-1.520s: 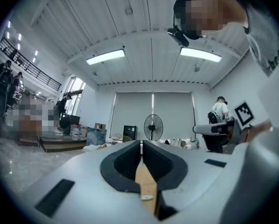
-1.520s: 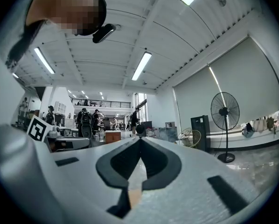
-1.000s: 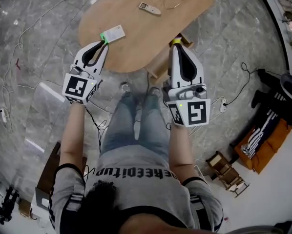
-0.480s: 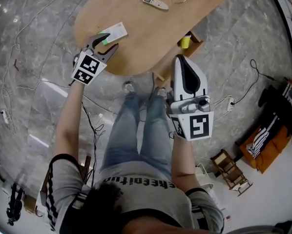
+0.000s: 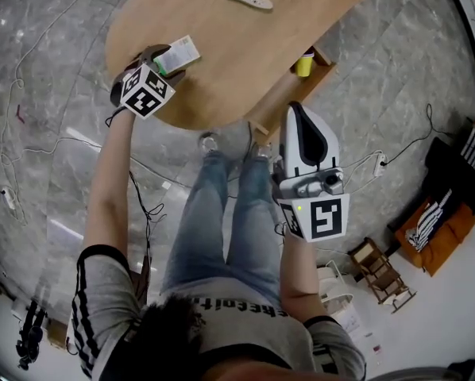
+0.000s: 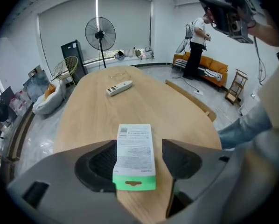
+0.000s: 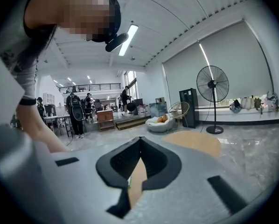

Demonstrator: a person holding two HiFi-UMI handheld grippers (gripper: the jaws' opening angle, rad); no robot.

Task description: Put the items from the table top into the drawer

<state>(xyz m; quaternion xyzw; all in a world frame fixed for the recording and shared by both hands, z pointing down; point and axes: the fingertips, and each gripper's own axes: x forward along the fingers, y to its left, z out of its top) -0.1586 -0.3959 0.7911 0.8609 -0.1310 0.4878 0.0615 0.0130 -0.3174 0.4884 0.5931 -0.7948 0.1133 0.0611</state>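
Left tool (image 5: pixel 158 63), jaws opening, is set astride the flat white paper packet with green hanger strip (image 6: pixel 135 146) at the oval wooden tabletop's (image 5: pixel 245 46) lower-left edge, ready for grasping. Packet is not yet pinched. Right tool (image 7: pixel 139 146) is kept clenched, empty, clear.

- An open, office-like studio: grey marble-patterned floor (image 5: pixel 55 86) strewn with loose white cables (image 5: pixel 7 199).
- Black pedestal fan (image 6: pixel 100 34) at eleven o'clock beyond the oval light-wood table (image 6: pixel 83 111), orange sofa (image 6: pixel 209 69) at two o'clock, grey roller blinds (image 6: pixel 125 17) behind.
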